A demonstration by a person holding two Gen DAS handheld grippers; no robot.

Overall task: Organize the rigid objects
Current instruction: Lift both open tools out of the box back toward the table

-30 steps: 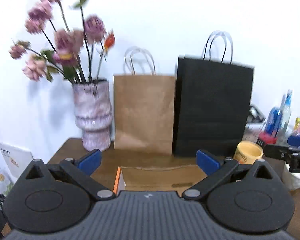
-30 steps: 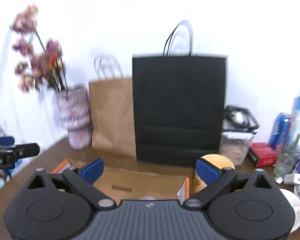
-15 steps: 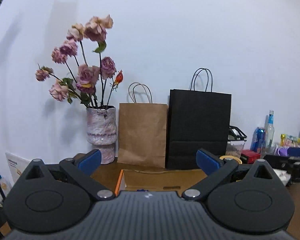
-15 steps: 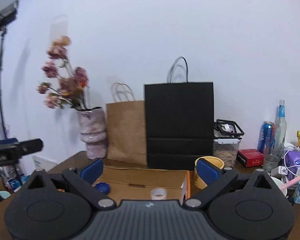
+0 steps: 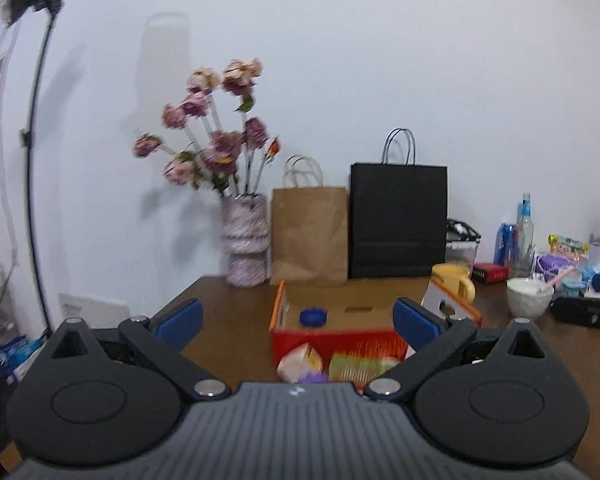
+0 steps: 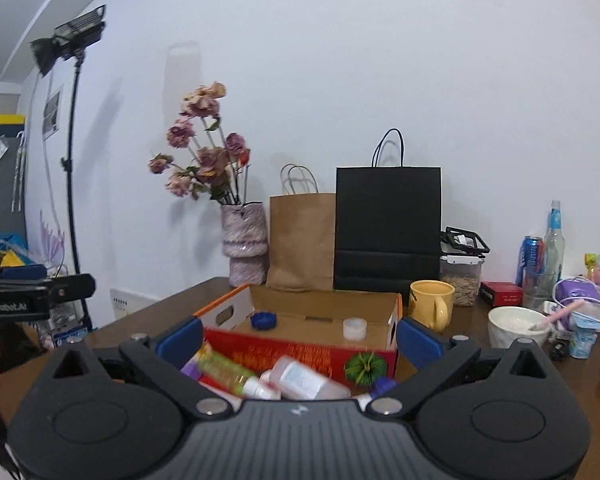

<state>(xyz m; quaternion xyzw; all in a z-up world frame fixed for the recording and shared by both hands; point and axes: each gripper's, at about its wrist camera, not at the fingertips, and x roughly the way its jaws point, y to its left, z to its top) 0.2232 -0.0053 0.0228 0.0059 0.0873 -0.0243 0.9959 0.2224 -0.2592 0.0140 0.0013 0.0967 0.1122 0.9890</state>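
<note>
I saw the tabletop (image 6: 500, 364) carrying an open cardboard box (image 6: 324, 320) at centre, with a blue cap (image 6: 263, 320) and a white cap (image 6: 355, 327) on its floor. Bottles (image 6: 300, 380) lay loose just in front of the box. Both tools hung above, well apart from everything: left hand-held gripper (image 5: 296, 320) spread wide and empty, right hand-held gripper (image 6: 298, 334) likewise. Risk, in my judgement: a round bottle could roll off once nudged, and the yellow mug (image 6: 432, 304) just beside the box could be struck.
</note>
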